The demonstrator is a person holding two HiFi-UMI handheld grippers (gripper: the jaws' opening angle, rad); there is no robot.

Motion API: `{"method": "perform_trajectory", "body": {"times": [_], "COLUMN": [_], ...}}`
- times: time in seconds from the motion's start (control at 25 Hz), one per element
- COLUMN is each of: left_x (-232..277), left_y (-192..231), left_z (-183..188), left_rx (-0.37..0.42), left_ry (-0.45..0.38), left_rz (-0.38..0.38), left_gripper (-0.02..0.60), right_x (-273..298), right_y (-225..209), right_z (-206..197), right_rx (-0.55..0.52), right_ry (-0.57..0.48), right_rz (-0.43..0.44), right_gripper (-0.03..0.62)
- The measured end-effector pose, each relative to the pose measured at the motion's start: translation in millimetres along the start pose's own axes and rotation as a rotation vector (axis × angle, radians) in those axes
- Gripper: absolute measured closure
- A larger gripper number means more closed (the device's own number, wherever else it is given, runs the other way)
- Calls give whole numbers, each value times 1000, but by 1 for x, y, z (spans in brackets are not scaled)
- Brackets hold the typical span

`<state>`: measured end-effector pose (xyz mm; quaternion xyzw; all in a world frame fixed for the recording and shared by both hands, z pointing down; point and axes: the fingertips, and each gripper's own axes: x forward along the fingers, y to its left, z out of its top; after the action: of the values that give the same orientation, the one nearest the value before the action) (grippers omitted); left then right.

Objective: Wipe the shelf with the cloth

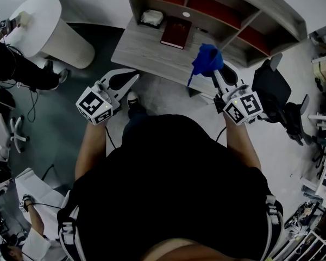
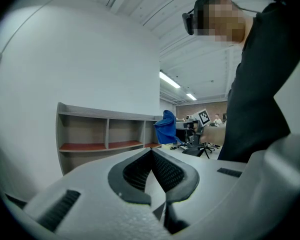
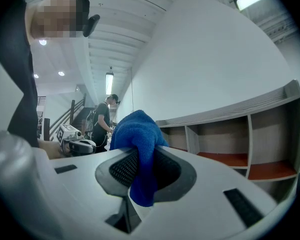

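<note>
We are pinching the cloth [image 1: 206, 60] in the right gripper [image 1: 216, 76], shelf [image 1: 244, 10] ahead of its tips (left gripper [image 1: 121, 81] jaws together, empty); we are aiming for flat, firm strokes along each board

The person wears a black short-sleeved top [image 1: 168, 184], and the left gripper [image 1: 122, 81] and right gripper [image 1: 217, 74] are white moulded plastic with dark ribbed pads [image 2: 138, 171], each carrying a cube [image 1: 96, 105] of black-and-white square markers, a thin dark cable [image 1: 108, 139] trailing from the left.
</note>
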<state>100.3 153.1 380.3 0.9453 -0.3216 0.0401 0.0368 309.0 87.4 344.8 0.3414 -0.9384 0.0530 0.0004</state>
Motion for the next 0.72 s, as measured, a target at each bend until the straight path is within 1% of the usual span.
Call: {"method": "perform_trajectory", "body": {"times": [0.52, 0.72], "left_x": [-13, -14], "left_y": [29, 42], "left_z": [-14, -15], "left_rx": [-42, -49], "left_ry": [14, 13], "left_rz": [51, 46], "left_gripper": [568, 568], "right_x": [37, 50], "right_y": [-5, -10], "right_z": [-8, -12], "right_rx": [7, 19], "right_ry": [22, 33], "right_rz": [20, 8], "right_gripper": [523, 523]}}
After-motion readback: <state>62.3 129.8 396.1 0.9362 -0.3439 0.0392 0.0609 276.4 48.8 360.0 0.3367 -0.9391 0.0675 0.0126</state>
